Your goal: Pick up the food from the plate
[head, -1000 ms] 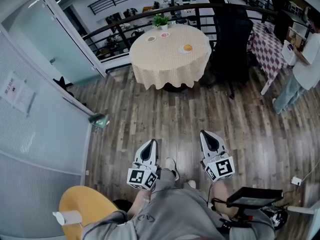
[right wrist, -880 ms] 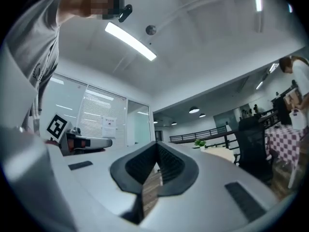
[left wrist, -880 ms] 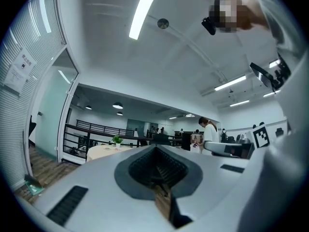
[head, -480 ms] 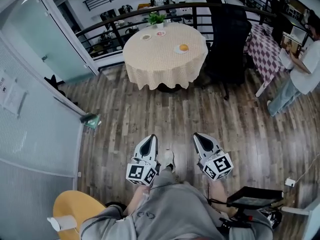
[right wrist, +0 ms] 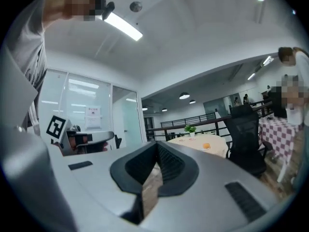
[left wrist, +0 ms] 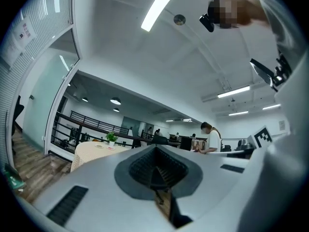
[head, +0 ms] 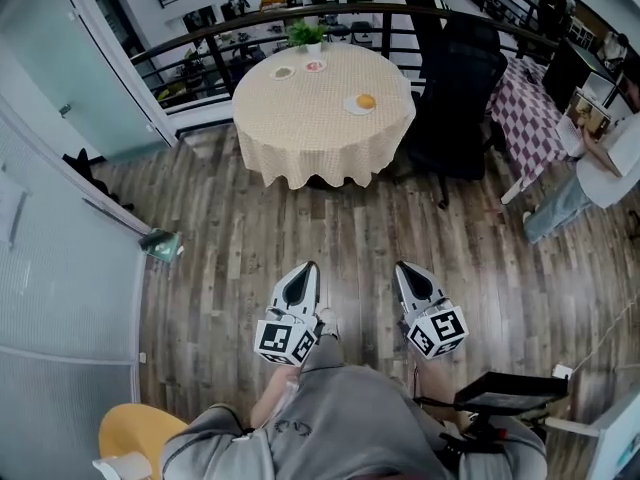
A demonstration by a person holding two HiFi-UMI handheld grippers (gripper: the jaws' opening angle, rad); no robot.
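An orange piece of food [head: 366, 100] lies on a small white plate [head: 354, 107] near the right edge of a round table [head: 300, 118] with a beige cloth, far ahead of me. The right gripper view shows the food [right wrist: 206, 145] small and distant. My left gripper [head: 300, 278] and right gripper [head: 412, 272] hang side by side over the wooden floor, well short of the table. Both are shut with nothing between the jaws. The left gripper [left wrist: 155, 151] points toward the table [left wrist: 91, 151].
Two small dishes [head: 299, 69] and a potted plant [head: 305, 35] stand at the table's far side. A black office chair [head: 455, 78] stands right of the table, with a checkered table [head: 535, 93] and a person [head: 600, 158] beyond. Glass wall on the left; a black railing [head: 200, 43] behind.
The table has come nearer and lower in the head view as the person walks toward it. Both grippers keep their place in front of the body and stay shut.
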